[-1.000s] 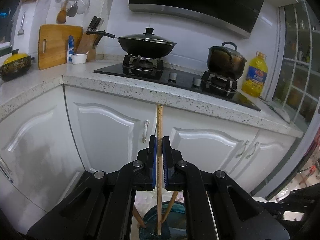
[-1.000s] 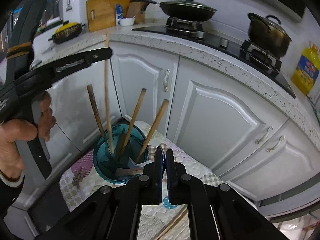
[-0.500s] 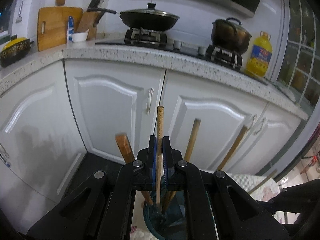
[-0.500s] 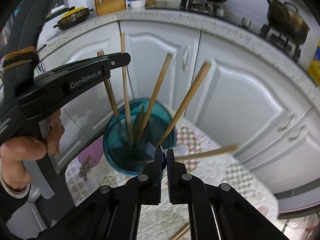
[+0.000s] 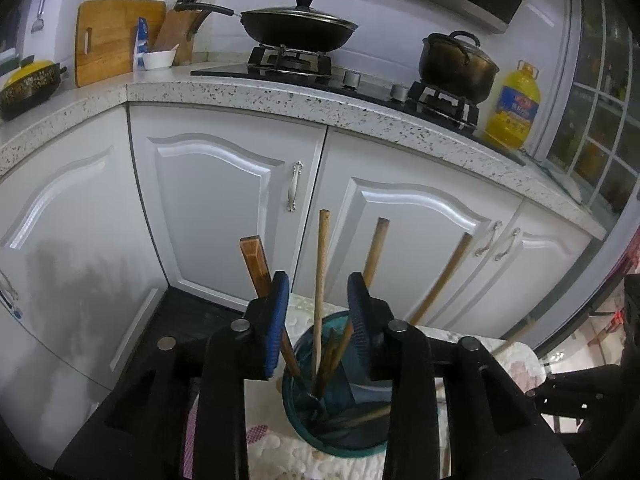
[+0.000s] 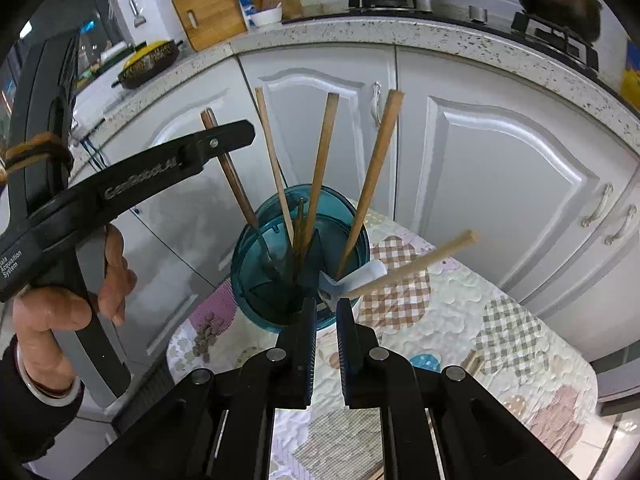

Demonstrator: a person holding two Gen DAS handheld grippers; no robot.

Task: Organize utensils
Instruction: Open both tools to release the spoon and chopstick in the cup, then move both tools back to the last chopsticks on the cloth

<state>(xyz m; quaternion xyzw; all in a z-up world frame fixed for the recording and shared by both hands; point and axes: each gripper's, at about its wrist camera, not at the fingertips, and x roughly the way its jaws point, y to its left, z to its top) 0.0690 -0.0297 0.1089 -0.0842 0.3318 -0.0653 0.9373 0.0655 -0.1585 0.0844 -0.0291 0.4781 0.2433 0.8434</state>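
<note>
A teal round holder (image 5: 298, 420) (image 6: 246, 280) stands on a patterned cloth and has several wooden utensils upright in it. A thin pale wooden stick (image 5: 321, 276) (image 6: 272, 160) stands in it, between the blue pads (image 5: 280, 312) of my left gripper (image 5: 320, 300) without touching them; these jaws are opening. From the right wrist view the left gripper (image 6: 236, 138) reaches over the holder from the left. My right gripper (image 6: 327, 320) hovers just in front of the holder, its jaws opening with a narrow gap and nothing in it. One wooden handle (image 6: 416, 266) leans low out to the right beside a white spoon (image 6: 362, 276).
The quilted patchwork cloth (image 6: 460, 320) covers a small low table in front of white cabinet doors (image 5: 224, 208). Above is a speckled counter (image 5: 280, 90) with a wok, a pot and a yellow oil bottle (image 5: 514, 108). A person's hand (image 6: 52, 312) holds the left gripper.
The left jaws have gone from shut on the thin stick to wide apart, and the stick stays standing in the holder. Both grippers have sunk toward the holder. The right jaws have parted slightly.
</note>
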